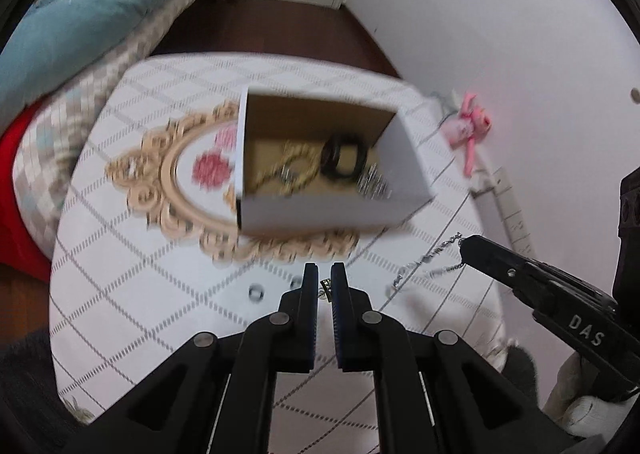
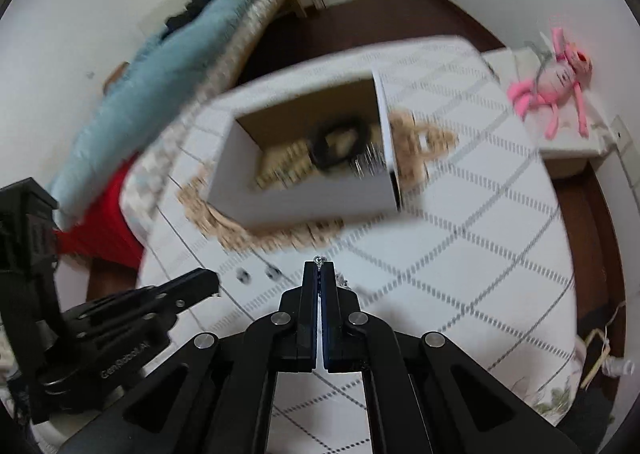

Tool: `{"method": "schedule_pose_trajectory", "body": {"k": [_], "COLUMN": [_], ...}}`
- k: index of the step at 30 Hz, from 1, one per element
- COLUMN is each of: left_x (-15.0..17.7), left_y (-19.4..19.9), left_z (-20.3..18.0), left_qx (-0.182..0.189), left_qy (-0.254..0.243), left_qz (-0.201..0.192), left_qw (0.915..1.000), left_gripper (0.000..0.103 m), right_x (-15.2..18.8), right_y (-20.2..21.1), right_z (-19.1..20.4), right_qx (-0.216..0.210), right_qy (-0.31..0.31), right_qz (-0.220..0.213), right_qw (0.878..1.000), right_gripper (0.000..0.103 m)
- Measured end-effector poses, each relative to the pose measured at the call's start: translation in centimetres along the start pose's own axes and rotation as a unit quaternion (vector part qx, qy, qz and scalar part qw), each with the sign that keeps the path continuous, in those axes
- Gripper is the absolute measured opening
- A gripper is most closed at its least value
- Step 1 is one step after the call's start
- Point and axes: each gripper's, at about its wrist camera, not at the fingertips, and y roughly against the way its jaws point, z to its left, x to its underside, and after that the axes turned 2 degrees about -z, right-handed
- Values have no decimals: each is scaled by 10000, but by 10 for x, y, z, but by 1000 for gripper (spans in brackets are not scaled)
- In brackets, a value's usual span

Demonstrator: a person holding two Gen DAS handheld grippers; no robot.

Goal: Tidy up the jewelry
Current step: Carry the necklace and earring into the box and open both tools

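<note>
Box contents smeared by blur on my right feed, can't separate pieces. Tiny item between left gripper's fingers too small to name. Mirror frame half hidden behind box.

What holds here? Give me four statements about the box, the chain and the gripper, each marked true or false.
1. The right gripper is shut on a silver chain. True.
2. The white box is closed with a lid. False: it is open at the top and jewelry shows inside.
3. A black ring-shaped piece lies in the box. True.
4. The pink plush toy lies inside the box. False: it lies off to the side, beyond the table's edge.
</note>
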Motion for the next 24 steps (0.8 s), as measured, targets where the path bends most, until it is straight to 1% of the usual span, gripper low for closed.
{"method": "schedule_pose_trajectory", "body": {"k": [6,8,11,14,17,22,24], "left_x": [-48,-62,-82,-98,-111,-125,-128], "left_y": [14,12,3,-11,-28,-63,-75], "left_z": [-2,-3,-1,5,11,23,27], "left_qx": [71,44,-35,-69,-152,-227,-354], "left_qy": [-106,-170,-259,-245,-254,-157,-113], "left_qz": [-245,-268,-240,-141,-7,377,580], "left_qw": [9996,9995,9994,9996,9996,9989,9976], "left_gripper": [4,4,4,4,4,4,5], "right_x": [-46,-61,-82,-101,-115,-134,-142], "right_y": [27,33,35,23,4,-33,-49], "right_z": [16,21,25,26,26,14,8], "right_qx": [-209,-247,-257,-205,-23,239,366], "right_qy": [148,209,299,357,455,425,398], "right_qz": [-347,-449,-478,-367,-227,60,190], "right_qw": [9991,9985,9981,9985,9987,9988,9984], "right_gripper": [1,1,1,1,1,1,1]}}
